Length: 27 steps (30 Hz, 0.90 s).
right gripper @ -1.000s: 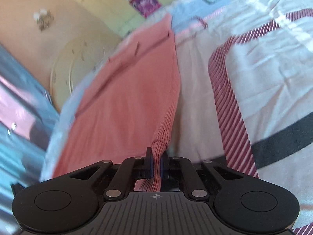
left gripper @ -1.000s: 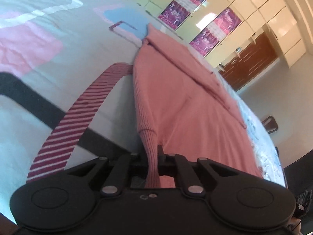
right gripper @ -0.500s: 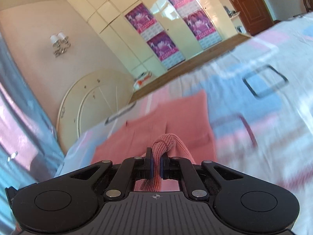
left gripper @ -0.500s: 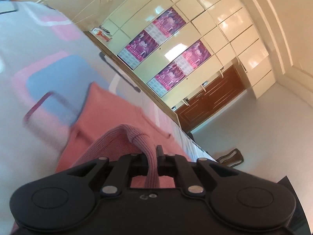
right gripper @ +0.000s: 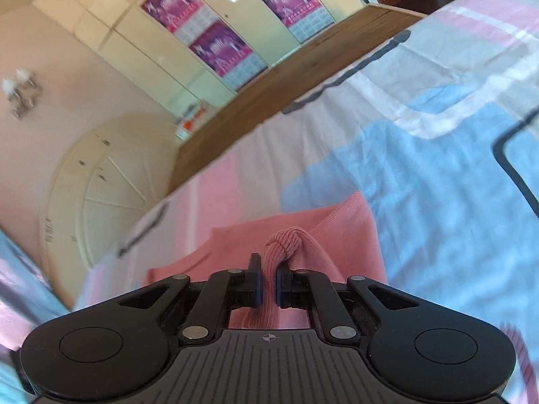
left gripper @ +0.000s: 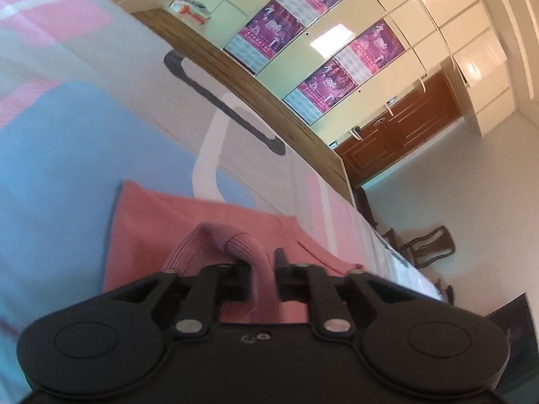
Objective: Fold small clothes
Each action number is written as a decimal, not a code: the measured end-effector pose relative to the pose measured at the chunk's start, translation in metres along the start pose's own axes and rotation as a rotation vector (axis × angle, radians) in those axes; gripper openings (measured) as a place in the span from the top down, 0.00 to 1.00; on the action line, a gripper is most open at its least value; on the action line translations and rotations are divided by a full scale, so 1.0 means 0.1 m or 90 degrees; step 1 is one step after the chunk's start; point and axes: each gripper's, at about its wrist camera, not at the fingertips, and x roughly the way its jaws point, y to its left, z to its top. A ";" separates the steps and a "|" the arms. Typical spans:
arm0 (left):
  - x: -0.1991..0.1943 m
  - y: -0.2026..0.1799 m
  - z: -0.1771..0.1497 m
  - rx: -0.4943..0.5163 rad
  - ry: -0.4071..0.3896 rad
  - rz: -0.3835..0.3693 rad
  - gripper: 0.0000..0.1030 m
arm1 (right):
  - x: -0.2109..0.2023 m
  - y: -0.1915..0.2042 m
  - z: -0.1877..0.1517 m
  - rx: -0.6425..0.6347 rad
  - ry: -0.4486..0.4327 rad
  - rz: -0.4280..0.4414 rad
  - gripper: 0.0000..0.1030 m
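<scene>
pink ribbed knit fills the middle of both wrist views: a small pink garment (left gripper: 188, 232) lies on a bed sheet (left gripper: 84, 141) printed with blue, pink and white blocks and dark outlines. one ribbed edge of it is lifted over the flat part and runs back into each gripper.

the left gripper (left gripper: 261, 272) has its jaws opening; the ribbed hem sits between them, and a narrow gap shows between the cloth and the jaw on the right side of the picture, so the pads no longer squeeze it there. beyond the garment the sheet runs to a wooden bed edge (left gripper: 269, 107), with cream wardrobe doors (left gripper: 438, 10) carrying magenta posters (left gripper: 337, 80) and a brown door (left gripper: 404, 128) behind.

the right gripper (right gripper: 267, 282) also has its jaws opening, more narrowly, and a bunched fold of the same knit (right gripper: 283, 239) stands between the blue pads (right gripper: 257, 286), which look to be touching it on both sides. the flat part of the garment spreads just ahead, on the pink and blue patches of the sheet. a round cream headboard (right gripper: 101, 185) and a wall lamp (right gripper: 20, 94) show at the left of this view, blurred.
</scene>
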 end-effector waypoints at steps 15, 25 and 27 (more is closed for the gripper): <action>0.00 -0.03 0.04 0.191 0.018 0.072 0.42 | 0.02 -0.18 0.07 0.021 -0.104 0.024 0.31; 0.41 -0.22 -0.07 0.360 0.058 0.135 0.84 | 0.57 0.26 -0.18 -0.347 0.021 -0.152 0.61; 0.34 -0.26 -0.09 0.381 0.017 0.138 0.90 | 0.66 0.29 -0.29 -0.409 0.030 -0.156 0.89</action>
